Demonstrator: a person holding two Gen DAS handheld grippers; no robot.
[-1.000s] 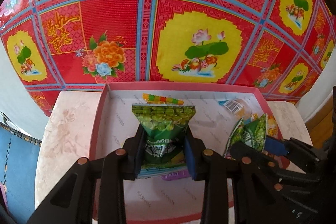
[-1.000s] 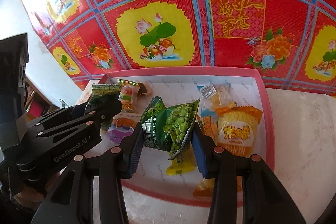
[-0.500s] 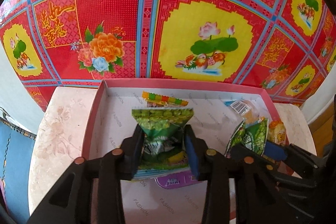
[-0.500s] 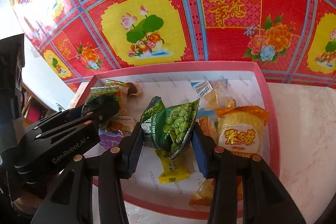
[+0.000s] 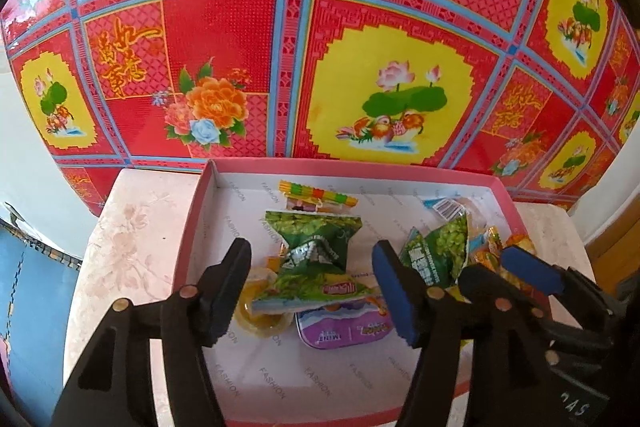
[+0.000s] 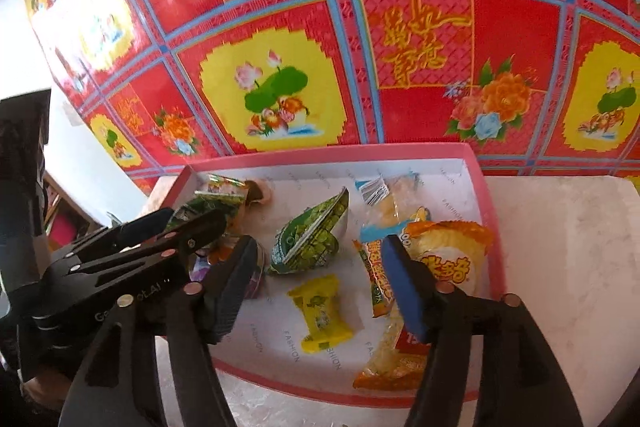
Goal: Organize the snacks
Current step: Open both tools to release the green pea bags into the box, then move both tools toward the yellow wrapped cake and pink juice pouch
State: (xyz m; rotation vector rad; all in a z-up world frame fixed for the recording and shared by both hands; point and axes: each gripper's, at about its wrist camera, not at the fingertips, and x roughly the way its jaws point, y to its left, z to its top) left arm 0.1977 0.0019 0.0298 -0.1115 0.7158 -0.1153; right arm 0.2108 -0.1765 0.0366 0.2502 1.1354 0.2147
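Both of your grippers have just been opening, and each has let go of a green pea packet inside the pink box; nothing is pinched now. Your left gripper stands spread, with the left pea packet still between its fingers but clear of both pads, resting on a purple mint packet and beside a small yellow jelly cup. The risk here is that the packet sits propped on other snacks, not flat, so if you pull back low or tilt, a finger could catch its crimped edge and drag it, or tip it off the pile. Your right gripper is likewise spread, and the right pea packet lies just ahead of its fingertips, slightly toward the left finger, standing on edge instead of lying flat; I judge that it may topple either way. A yellow candy lies between the right gripper's fingers lower down, and an orange stick packet sits right against the blue-padded right finger, so a careless withdrawal could sweep either one. The two grippers are also close together, the left one just beside the right's left finger, so lift straight away to avoid knocking them together.
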